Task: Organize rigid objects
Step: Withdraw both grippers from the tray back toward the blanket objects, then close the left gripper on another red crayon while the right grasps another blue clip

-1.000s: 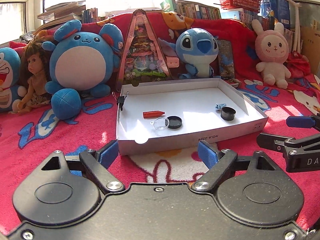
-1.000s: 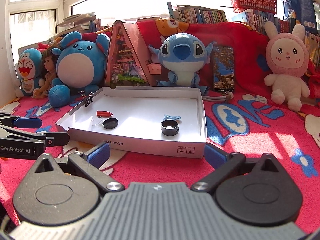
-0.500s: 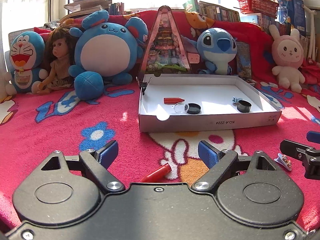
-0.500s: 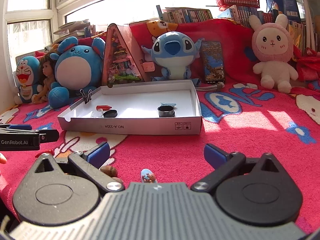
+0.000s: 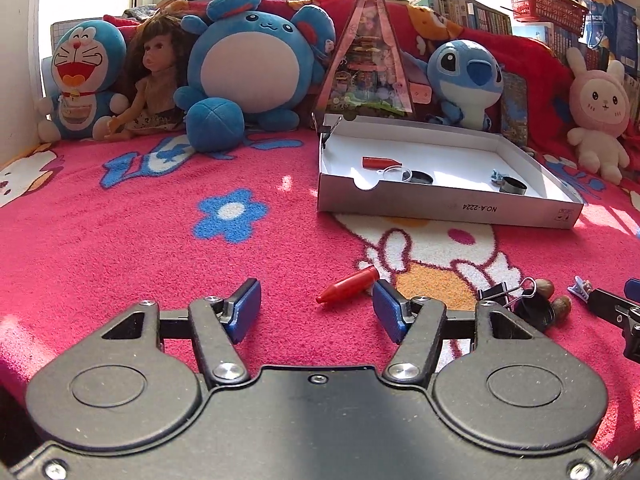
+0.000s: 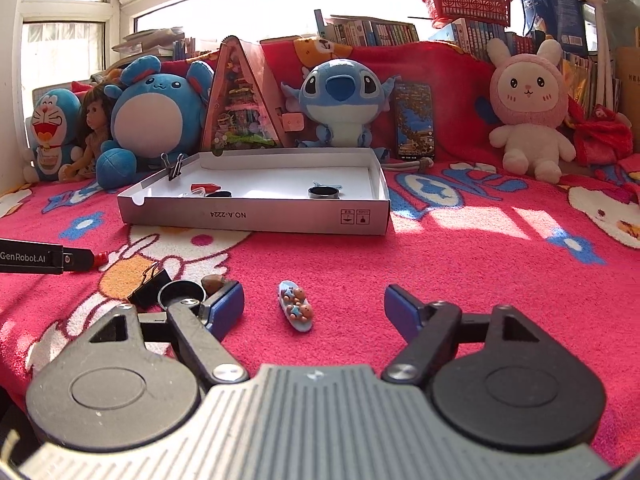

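Hovering low over the pink blanket (image 5: 120, 248), both grippers point toward the white cardboard box (image 5: 448, 204) that sits in front of a row of plush toys. The left gripper (image 5: 316, 306) has just been narrowing its jaws, yet they stand apart and press on nothing; a red crayon (image 5: 348, 290) lies on the blanket between them, its blunt end just beside the right pad. The right gripper (image 6: 314, 308) has likewise been closing its jaws, which are still released, with a small blue hair clip (image 6: 296, 306) lying loose between the pads, touching neither. Just beside its left pad sit a black binder clip (image 6: 150, 282), a round black lid (image 6: 180, 292) and a brown nut (image 6: 214, 282). Inside the box lie another red crayon (image 5: 378, 162), a clear dish (image 5: 396, 174), a black lid (image 5: 420, 178) and a black ring (image 5: 512, 186).
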`<state>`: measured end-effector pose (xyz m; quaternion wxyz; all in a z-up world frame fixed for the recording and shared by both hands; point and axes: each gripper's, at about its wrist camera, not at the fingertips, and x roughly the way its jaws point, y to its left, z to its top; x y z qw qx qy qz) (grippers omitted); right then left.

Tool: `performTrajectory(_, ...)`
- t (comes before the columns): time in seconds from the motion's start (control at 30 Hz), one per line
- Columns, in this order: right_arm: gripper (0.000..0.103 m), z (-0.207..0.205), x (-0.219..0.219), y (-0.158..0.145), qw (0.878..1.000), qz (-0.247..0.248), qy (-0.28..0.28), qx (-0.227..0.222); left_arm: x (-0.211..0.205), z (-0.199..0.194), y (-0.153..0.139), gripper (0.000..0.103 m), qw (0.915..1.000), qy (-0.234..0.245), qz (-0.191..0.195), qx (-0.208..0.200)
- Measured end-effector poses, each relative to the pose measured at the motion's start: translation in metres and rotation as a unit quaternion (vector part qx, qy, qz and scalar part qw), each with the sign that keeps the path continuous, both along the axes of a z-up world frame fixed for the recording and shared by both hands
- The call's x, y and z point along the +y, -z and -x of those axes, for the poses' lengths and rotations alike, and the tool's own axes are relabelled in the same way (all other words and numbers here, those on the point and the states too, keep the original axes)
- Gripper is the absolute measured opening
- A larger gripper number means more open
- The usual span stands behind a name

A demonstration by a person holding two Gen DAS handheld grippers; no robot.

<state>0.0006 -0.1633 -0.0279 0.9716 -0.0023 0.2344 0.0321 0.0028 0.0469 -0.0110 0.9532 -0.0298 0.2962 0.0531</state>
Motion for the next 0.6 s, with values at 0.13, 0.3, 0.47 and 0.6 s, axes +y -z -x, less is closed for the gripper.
performTrajectory(0.13,0.074,-0.005,-0.004,0.004,1.0,0.011,0.012,0.017,0.006,-0.004,0.005,0.056,0.9999,-0.007,-0.011,0.007)
performTrajectory(0.3,0.074,-0.01,-0.011,0.007,0.999,0.022,0.043,0.024,0.008,-0.01,0.007,0.059,0.9996,-0.013,-0.024,0.007)
performTrajectory(0.47,0.074,-0.012,-0.018,0.007,0.997,0.032,0.068,0.023,0.01,-0.015,0.007,0.061,0.9995,-0.015,-0.028,0.006)
performTrajectory(0.6,0.074,-0.013,-0.023,0.005,0.996,0.022,0.087,0.022,0.006,-0.014,0.006,0.069,0.9997,0.001,-0.023,0.006)
